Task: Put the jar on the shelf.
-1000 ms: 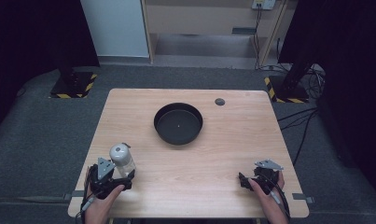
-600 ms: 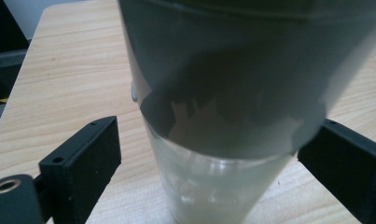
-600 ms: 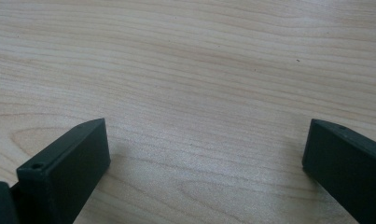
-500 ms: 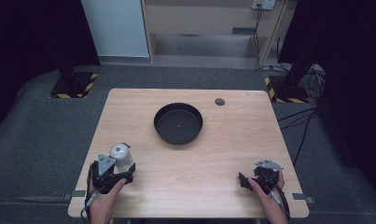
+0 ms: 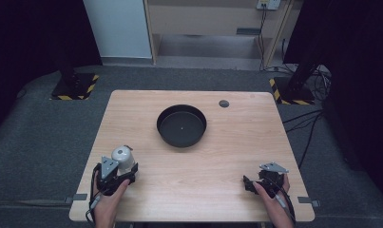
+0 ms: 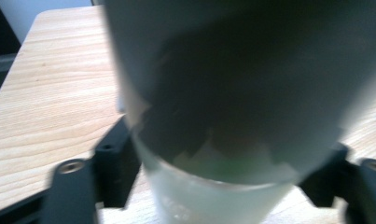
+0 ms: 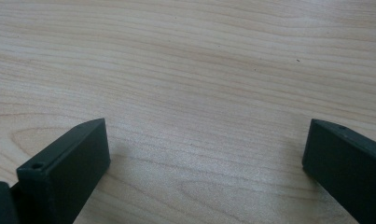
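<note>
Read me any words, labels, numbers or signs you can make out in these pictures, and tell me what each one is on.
No text can be read anywhere.
Frosted cup between the left hand-held gripper's jaws: faint embossed marks near its base, too blurred to read.
Black round tray, wooden table: no writing.
Yellow-and-black hazard stripes on the floor stand bases: a warning pattern, no words.
</note>
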`<state>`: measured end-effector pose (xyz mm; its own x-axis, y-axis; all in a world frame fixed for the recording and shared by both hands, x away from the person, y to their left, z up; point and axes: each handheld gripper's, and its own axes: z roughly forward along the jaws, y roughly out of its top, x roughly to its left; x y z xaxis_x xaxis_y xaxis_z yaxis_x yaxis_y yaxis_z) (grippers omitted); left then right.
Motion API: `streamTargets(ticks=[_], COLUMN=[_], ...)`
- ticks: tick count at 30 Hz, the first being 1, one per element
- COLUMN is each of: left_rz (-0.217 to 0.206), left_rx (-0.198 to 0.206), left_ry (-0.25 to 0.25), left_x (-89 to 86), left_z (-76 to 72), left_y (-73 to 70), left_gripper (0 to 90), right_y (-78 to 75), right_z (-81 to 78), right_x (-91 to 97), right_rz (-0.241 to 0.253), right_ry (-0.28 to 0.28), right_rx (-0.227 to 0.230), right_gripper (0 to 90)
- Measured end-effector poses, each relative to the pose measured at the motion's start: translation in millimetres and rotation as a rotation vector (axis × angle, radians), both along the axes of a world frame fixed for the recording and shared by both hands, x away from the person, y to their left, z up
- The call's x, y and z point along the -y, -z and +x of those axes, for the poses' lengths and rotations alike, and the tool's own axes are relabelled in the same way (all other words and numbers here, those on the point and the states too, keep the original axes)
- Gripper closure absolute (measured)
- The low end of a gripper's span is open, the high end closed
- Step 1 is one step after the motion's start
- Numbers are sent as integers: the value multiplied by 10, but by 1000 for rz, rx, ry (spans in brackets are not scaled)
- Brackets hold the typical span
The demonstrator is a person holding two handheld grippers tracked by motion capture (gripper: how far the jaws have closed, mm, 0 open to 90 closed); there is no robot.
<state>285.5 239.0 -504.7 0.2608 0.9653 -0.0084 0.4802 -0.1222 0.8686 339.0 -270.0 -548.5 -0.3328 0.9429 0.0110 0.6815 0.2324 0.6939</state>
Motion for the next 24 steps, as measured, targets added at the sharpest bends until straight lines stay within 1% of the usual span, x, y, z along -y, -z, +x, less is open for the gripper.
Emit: streamTargets(ticks=[4,8,11,13,15,19,24], left_rz=[-2,8,11,21,37,35,44], left_rx=[-1,20,30,32,30,35,22], left_ry=[3,12,26,41,59,76,97], left_x=[-5,2,27,58,94,157,252], left_z=[3,2,5,21,55,142,287], left_y=[-4,-5,-51,-106,-169,-254,-317], left_gripper=[290,291,292,292,292,292,292], right_y=[0,0,0,0,0,0,0], right_z=[0,0,0,0,0,0,-1], right_x=[0,0,0,-1,-1,-1,-3], right_rz=[0,0,0,0,0,-1,-3], right_ry=[0,0,0,0,1,1,4], right_rx=[0,0,0,0,0,0,0], right_gripper=[6,6,6,6,6,4,4])
